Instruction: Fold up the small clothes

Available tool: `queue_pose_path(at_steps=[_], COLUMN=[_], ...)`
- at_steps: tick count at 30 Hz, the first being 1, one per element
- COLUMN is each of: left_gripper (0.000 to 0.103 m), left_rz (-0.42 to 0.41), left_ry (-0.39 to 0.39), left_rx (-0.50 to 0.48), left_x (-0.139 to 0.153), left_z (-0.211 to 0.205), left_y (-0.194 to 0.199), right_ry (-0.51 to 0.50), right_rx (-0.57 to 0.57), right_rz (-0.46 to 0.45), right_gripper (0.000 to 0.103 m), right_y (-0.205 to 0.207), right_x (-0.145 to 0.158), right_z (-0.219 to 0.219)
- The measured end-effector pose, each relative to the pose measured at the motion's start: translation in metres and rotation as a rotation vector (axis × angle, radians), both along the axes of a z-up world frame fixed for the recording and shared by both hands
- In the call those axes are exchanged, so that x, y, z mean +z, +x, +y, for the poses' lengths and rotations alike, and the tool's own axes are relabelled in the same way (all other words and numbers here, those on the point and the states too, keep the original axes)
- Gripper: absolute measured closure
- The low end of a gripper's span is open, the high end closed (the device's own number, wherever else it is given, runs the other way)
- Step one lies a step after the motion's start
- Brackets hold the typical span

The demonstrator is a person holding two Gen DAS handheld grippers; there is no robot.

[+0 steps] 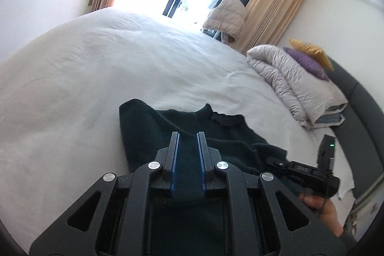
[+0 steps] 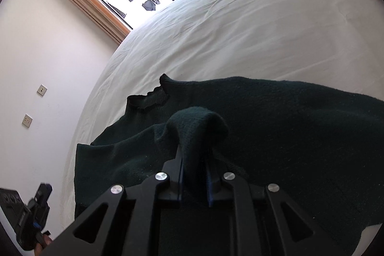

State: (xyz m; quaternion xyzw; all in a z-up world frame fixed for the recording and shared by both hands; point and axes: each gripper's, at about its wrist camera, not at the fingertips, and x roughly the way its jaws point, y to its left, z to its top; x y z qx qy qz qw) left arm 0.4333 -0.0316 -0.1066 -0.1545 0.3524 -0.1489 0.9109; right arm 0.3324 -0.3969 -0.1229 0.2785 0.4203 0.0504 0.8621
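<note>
A dark green knitted sweater [image 1: 153, 126] lies on the white bed sheet [image 1: 96, 68], neck opening towards the far side. My left gripper [image 1: 188, 136] hovers over the sweater with its jaws apart and nothing between them. In the right wrist view the same sweater [image 2: 288, 126] spreads across the sheet [image 2: 240, 28]. My right gripper [image 2: 194, 155] is shut on a bunched fold of the sweater that humps up above the fingers. The right gripper also shows from outside in the left wrist view [image 1: 302, 169], low at the right.
A folded pale duvet [image 1: 292, 83] with purple and yellow cushions [image 1: 309, 59] lies at the bed's right side by a grey headboard [image 1: 360, 116]. A window with tan curtains [image 1: 276, 4] is beyond the bed. A wall with sockets [image 2: 42, 89] borders the bed.
</note>
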Motion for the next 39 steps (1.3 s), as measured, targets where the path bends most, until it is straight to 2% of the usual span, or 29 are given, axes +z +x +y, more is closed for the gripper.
queue_pose_path(at_steps=[3, 4, 5, 7, 8, 11, 13, 16, 19, 22, 24, 26, 27, 29, 30, 31, 33, 34, 35, 36, 37, 38, 39], left_gripper=[0.09, 0.09, 0.09, 0.089, 0.089, 0.089, 0.089, 0.089, 0.089, 0.089, 0.089, 0.089, 0.089, 0.089, 0.089, 0.089, 0.089, 0.089, 0.089, 0.089, 0.089, 0.089, 0.089], left_rz=[0.115, 0.163, 0.194, 0.155, 0.166, 0.156, 0.157, 0.151, 0.145, 0.145, 0.145, 0.148, 0.149, 0.153, 0.157, 0.161, 0.168, 0.169, 0.171, 0.171, 0.172, 0.174, 0.173], left_ry=[0.253, 0.313, 0.328, 0.194, 0.178, 0.202, 0.173, 0.166, 0.169, 0.157, 0.147, 0.128, 0.113, 0.066, 0.037, 0.01, -0.013, -0.009, -0.004, -0.004, -0.002, 0.0, -0.001], left_rx=[0.025, 0.043, 0.035, 0.022, 0.016, -0.014, -0.013, -0.008, -0.005, -0.008, -0.014, -0.018, -0.02, -0.025, -0.027, -0.028, -0.031, -0.031, -0.031, -0.029, -0.023, -0.009, 0.013], left_x=[-0.038, -0.058, -0.076, -0.083, -0.083, -0.082, -0.082, -0.082, -0.08, -0.079, -0.08, -0.082, -0.083, -0.085, -0.086, -0.087, -0.087, -0.086, -0.085, -0.082, -0.08, -0.076, -0.071], left_z=[-0.022, -0.019, -0.011, 0.013, 0.018, 0.017, 0.022, 0.02, 0.014, 0.019, 0.021, 0.024, 0.027, 0.033, 0.037, 0.041, 0.044, 0.043, 0.042, 0.042, 0.043, 0.044, 0.044], left_y=[0.043, 0.053, 0.058, 0.054, 0.058, 0.058, 0.056, 0.053, 0.048, 0.045, 0.045, 0.046, 0.046, 0.047, 0.048, 0.048, 0.048, 0.048, 0.047, 0.045, 0.042, 0.037, 0.031], right_ry=[0.016, 0.003, -0.013, -0.043, -0.049, -0.023, 0.007, -0.074, -0.132, -0.158, -0.176, -0.17, -0.135, -0.093, -0.049, -0.012, -0.099, -0.106, -0.096, -0.074, -0.05, -0.029, -0.017], right_rx=[-0.023, -0.028, -0.032, -0.056, -0.074, -0.144, -0.176, -0.235, -0.172, -0.067, -0.035, -0.045, -0.052, -0.087, -0.11, -0.128, -0.209, -0.227, -0.243, -0.261, -0.286, -0.316, -0.342], right_rz=[0.011, 0.014, 0.018, 0.03, 0.042, 0.067, 0.073, 0.05, -0.051, -0.086, -0.049, 0.068, 0.091, 0.044, 0.056, 0.064, 0.104, 0.084, 0.053, 0.004, -0.043, -0.083, -0.113], right_gripper=[0.086, 0.086, 0.086, 0.085, 0.078, 0.068, 0.065, 0.063, 0.062, 0.061, 0.06, 0.06, 0.062, 0.098, 0.103, 0.103, 0.096, 0.092, 0.076, 0.066, 0.05, 0.038, 0.034], right_y=[0.005, 0.006, 0.007, 0.007, 0.006, -0.003, -0.01, -0.018, -0.015, 0.0, 0.009, 0.018, 0.018, 0.006, 0.001, -0.004, -0.021, -0.035, -0.053, -0.075, -0.098, -0.124, -0.149], right_x=[-0.006, -0.007, -0.007, -0.01, -0.012, -0.023, -0.024, -0.006, 0.024, 0.033, 0.021, -0.011, -0.026, -0.033, -0.035, -0.035, -0.024, -0.016, -0.006, 0.004, 0.013, 0.022, 0.028], right_z=[-0.003, -0.004, -0.006, -0.015, -0.023, -0.049, -0.061, -0.059, -0.037, -0.007, 0.001, -0.005, -0.014, -0.035, -0.046, -0.056, -0.073, -0.081, -0.09, -0.101, -0.112, -0.124, -0.137])
